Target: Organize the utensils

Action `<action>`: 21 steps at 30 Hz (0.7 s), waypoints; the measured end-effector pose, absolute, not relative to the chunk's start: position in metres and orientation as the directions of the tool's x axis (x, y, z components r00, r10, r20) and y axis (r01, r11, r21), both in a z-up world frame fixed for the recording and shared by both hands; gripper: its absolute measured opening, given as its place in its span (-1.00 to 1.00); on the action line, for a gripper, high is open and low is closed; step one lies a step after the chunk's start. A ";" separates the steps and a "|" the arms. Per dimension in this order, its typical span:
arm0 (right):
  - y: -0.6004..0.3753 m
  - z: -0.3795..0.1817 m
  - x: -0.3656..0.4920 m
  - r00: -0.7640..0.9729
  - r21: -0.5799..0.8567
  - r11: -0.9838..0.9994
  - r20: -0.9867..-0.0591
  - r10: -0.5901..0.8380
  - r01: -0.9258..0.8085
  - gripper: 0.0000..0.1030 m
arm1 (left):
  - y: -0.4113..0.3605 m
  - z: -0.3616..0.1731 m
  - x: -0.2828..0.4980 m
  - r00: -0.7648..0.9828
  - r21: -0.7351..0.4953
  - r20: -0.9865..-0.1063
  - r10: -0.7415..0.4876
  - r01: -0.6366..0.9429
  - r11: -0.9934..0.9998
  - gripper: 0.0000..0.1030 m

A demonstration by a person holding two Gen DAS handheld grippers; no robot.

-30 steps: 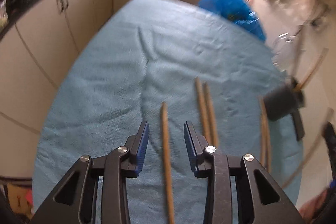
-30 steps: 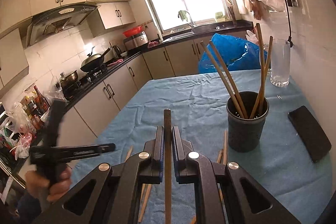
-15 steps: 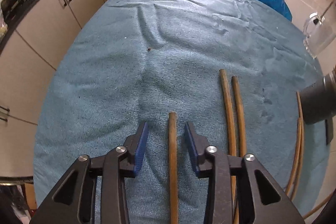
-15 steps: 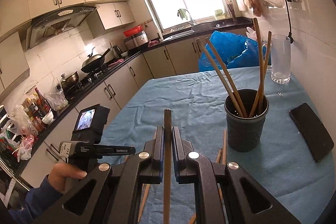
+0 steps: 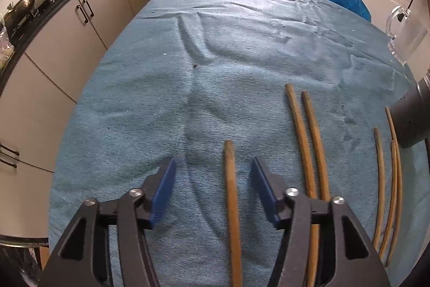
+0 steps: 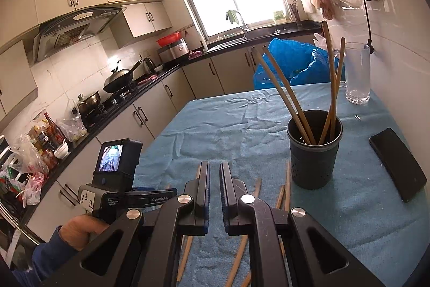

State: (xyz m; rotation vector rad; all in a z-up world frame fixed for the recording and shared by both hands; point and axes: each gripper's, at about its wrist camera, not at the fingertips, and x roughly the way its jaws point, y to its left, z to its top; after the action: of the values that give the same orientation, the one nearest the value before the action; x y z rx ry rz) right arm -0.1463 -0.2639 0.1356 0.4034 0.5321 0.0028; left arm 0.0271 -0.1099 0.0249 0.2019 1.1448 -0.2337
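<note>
"GenRobot.AI" on left gripper (image 6: pixel 150 195) (small print)

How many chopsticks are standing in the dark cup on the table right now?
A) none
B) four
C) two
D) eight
B: in the right wrist view, four chopsticks lean out of the dark cup, two slanting left and two nearly upright on the right, while others lie on the blue cloth.

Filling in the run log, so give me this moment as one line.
left gripper: open, jaws just opening, chopstick between them on cloth | right gripper: shut | holder: four sticks inside
</note>
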 end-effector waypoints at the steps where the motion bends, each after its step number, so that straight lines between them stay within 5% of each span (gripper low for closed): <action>1: -0.264 0.136 -0.147 0.864 0.375 0.922 -0.493 0.106 0.101 -0.84 | -0.110 0.025 0.027 0.394 0.037 -0.916 -0.081 0.283 0.959 0.23; 8: -0.265 0.136 -0.147 0.863 0.377 0.921 -0.493 0.109 0.099 -0.84 | -0.114 0.024 0.033 0.373 0.054 -0.926 -0.052 0.268 0.962 0.25; 10: -0.265 0.136 -0.147 0.863 0.378 0.921 -0.493 0.112 0.096 -0.85 | -0.119 0.026 0.032 0.374 0.042 -0.925 -0.070 0.285 0.958 -0.02; 11: -0.265 0.136 -0.147 0.862 0.376 0.922 -0.495 0.113 0.096 -0.85 | -0.122 0.026 0.032 0.377 0.044 -0.923 -0.073 0.293 0.955 -0.37; 13: -0.266 0.135 -0.145 0.857 0.377 0.921 -0.503 0.112 0.101 -0.85 | -0.127 0.027 0.030 0.388 0.071 -0.920 -0.049 0.289 0.955 -0.71; 21: -0.281 0.094 -0.106 0.714 0.392 0.901 -0.684 0.151 0.186 -0.83 | -0.121 0.028 0.031 0.391 0.030 -0.916 -0.088 0.286 0.958 -0.86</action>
State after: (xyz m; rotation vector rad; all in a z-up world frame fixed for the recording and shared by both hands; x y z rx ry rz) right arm -0.1061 -0.2807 0.0941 0.4601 0.7833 -0.0202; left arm 0.0314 -0.1206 0.0280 0.1950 1.1462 -0.2397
